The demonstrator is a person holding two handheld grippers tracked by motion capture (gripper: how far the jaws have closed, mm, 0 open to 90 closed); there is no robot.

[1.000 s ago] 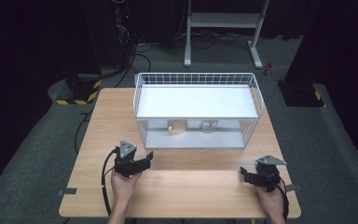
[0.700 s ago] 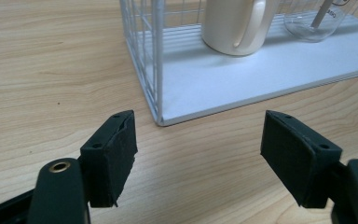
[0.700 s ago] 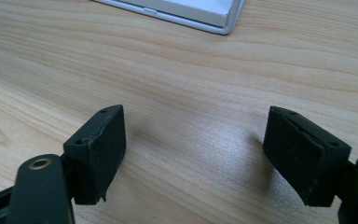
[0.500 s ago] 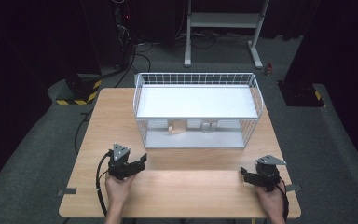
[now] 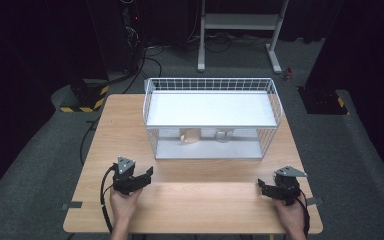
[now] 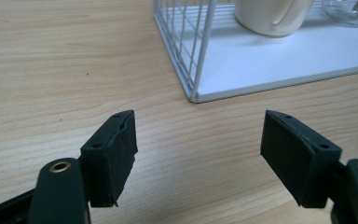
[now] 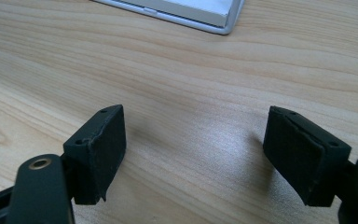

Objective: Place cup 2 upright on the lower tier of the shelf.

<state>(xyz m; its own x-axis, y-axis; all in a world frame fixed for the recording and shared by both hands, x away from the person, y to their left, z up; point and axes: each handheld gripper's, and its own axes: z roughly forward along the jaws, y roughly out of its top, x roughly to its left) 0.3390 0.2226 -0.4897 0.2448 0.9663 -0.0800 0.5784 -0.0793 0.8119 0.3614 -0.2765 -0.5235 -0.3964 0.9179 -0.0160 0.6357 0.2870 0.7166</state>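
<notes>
A white two-tier wire rack (image 5: 212, 107) stands at the back middle of the wooden table (image 5: 200, 200). On its lower shelf sit a cream mug (image 5: 190, 135) and a clear glass (image 5: 223, 135). My left gripper (image 5: 146, 176) rests low over the table's near left, open with nothing between its fingers. In the left gripper view the open gripper (image 6: 198, 156) points at the rack's corner (image 6: 195, 95), with the mug (image 6: 265, 16) and glass (image 6: 349, 9) beyond. My right gripper (image 5: 263, 188) is at the near right, open and empty (image 7: 193, 156), with the rack's base (image 7: 205, 16) ahead.
Bare wood lies between the two grippers and in front of the rack. Past the table's far edge are dark floor, cables (image 5: 147, 55) and a white stand (image 5: 240, 22). A yellow-black striped base (image 5: 80, 106) sits at the left.
My left gripper has slid a little to the left and toward the near edge, staying open. The right gripper has kept still.
</notes>
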